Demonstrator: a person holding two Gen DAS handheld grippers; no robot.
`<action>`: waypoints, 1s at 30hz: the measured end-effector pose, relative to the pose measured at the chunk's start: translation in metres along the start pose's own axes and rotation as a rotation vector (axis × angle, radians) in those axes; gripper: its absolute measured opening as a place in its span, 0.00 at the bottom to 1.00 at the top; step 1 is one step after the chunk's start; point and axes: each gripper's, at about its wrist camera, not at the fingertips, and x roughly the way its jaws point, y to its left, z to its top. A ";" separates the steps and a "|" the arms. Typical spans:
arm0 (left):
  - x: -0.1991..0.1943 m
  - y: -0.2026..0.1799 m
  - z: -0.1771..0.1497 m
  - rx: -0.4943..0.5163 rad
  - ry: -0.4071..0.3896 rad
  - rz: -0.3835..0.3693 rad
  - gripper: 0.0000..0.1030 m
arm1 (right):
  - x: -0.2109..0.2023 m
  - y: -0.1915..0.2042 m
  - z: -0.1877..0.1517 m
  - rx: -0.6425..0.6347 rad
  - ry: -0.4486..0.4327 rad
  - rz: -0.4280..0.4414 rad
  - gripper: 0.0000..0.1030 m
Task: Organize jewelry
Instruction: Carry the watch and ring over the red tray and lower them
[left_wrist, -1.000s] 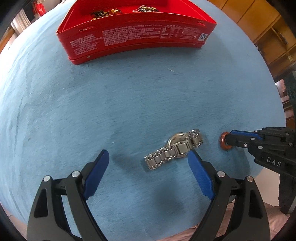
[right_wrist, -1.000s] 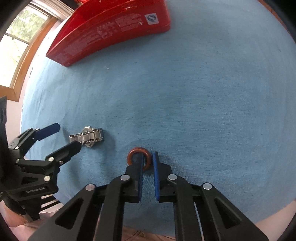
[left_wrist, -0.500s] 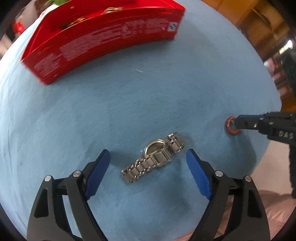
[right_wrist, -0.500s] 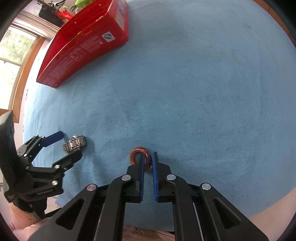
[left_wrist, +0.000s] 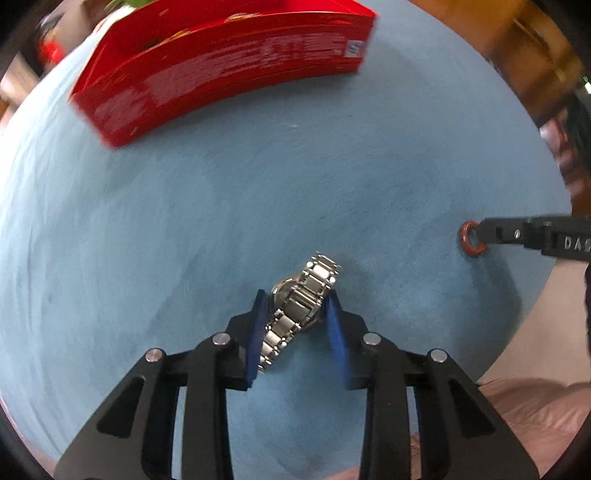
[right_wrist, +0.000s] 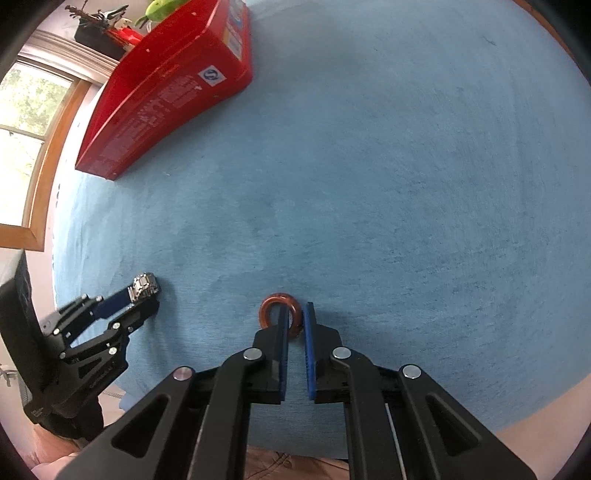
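Jewelry lay on a blue cloth while both grippers clenched on separate pieces.

Blue cloth (left_wrist: 258, 206) covered the whole surface, with a red box (left_wrist: 229, 62) resting at the cloth's far edge, toward eleven o'clock of the left wrist view. The left gripper (left_wrist: 297, 314), pointing steeply down, had just been closing, and its blue pads pressed on either side of a silver watch (left_wrist: 299, 306), whose metal band ran slantwise between them. Well apart, at three o'clock from the watch, the right gripper (right_wrist: 295, 325) was clenched on one side of an orange-brown ring (right_wrist: 279, 314), which lay against the cloth.
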 end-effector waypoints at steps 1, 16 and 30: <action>-0.001 0.003 -0.002 -0.022 -0.001 -0.002 0.29 | 0.000 0.000 0.000 -0.002 0.001 0.004 0.07; -0.030 0.037 -0.004 -0.177 -0.055 -0.004 0.29 | -0.019 0.004 0.001 -0.027 -0.033 0.044 0.05; -0.074 0.053 -0.002 -0.197 -0.141 -0.018 0.29 | -0.051 0.014 0.002 -0.052 -0.098 0.052 0.05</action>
